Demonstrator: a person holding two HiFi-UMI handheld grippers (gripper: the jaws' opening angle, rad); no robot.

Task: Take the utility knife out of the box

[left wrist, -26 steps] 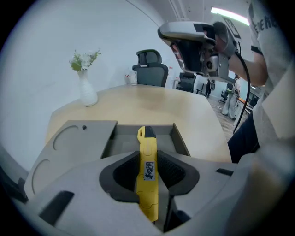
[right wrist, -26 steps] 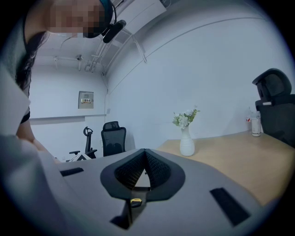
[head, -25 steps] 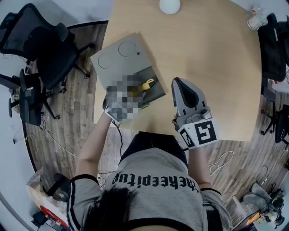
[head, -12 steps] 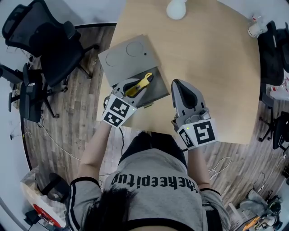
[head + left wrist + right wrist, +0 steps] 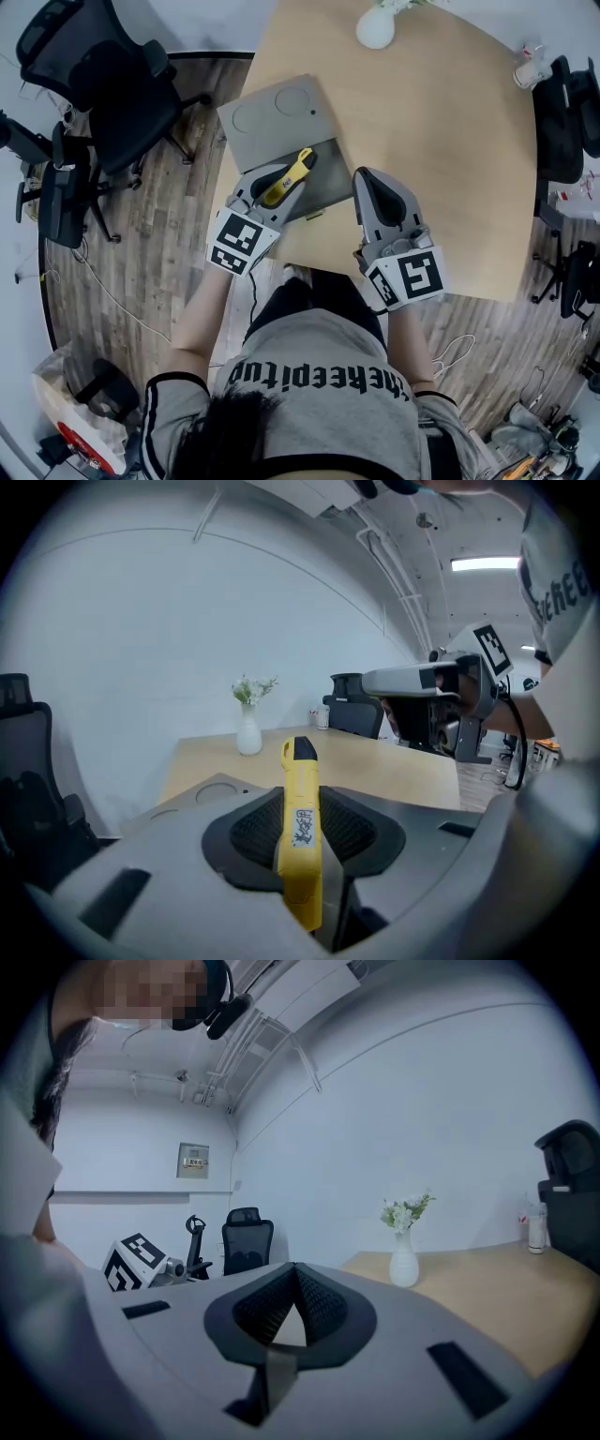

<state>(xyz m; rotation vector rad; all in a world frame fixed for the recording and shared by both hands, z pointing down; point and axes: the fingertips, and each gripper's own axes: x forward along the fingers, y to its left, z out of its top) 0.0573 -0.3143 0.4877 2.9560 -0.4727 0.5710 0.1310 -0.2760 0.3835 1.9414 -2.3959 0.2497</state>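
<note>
The left hand-held gripper (image 5: 269, 191) now sits higher than a second ago. Then it was sunk low in the open tray of the flat grey metal box (image 5: 281, 117). Now it is raised above that tray and drawn back toward 7 o'clock, with its marker cube (image 5: 234, 246) out past the edge of the wooden tabletop (image 5: 441, 141). The slim yellow plastic utility knife (image 5: 292, 172) has come up with it, clamped between the jaws. It no longer lies in the tray, and its dark tip points toward 1 o'clock.
</note>
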